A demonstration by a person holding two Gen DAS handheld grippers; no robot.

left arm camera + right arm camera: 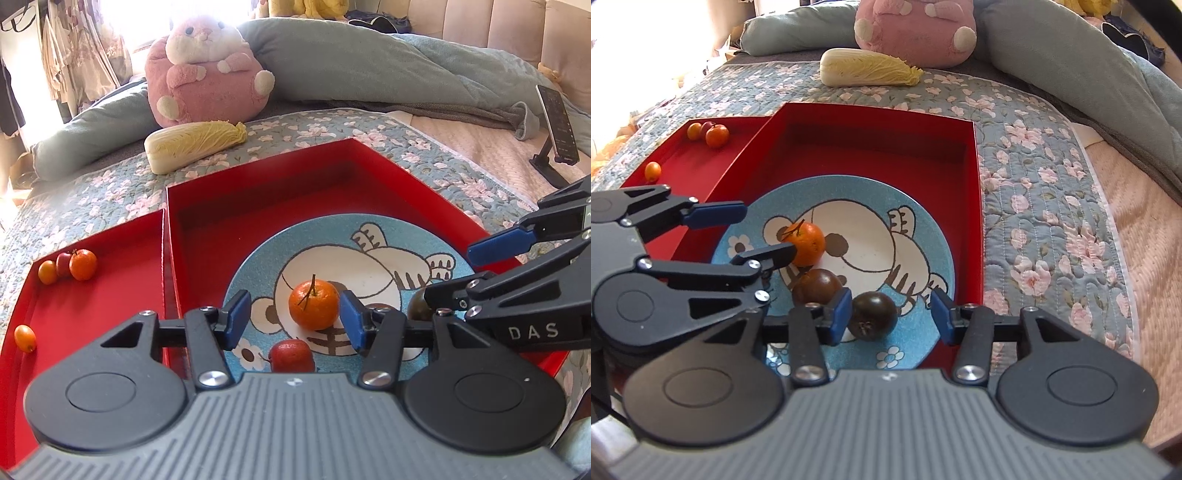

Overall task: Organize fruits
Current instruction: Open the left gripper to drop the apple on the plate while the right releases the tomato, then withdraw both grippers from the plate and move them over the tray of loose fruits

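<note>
A blue cartoon plate (258, 258) lies in the deeper red box (258, 177). On the plate rests a mandarin (314, 304) with a stem, between the jaws of my left gripper (294, 319). That gripper is open: the mandarin sits close to the right pad, with a wide gap to the left one. A small red fruit (291, 356) lies just below it. In the right wrist view my right gripper (891, 315) is open around a dark tomato (872, 315), which lies near the left pad. A dark red fruit (816, 286) and the mandarin (807, 243) lie behind it.
The shallow red tray (110, 314) on the left holds a mandarin (83, 264), a red fruit (63, 264) and two kumquats (47, 272). A napa cabbage (195, 146), a pink plush (207, 70) and a phone on a stand (557, 125) sit on the bed beyond the floral quilt (1034, 184).
</note>
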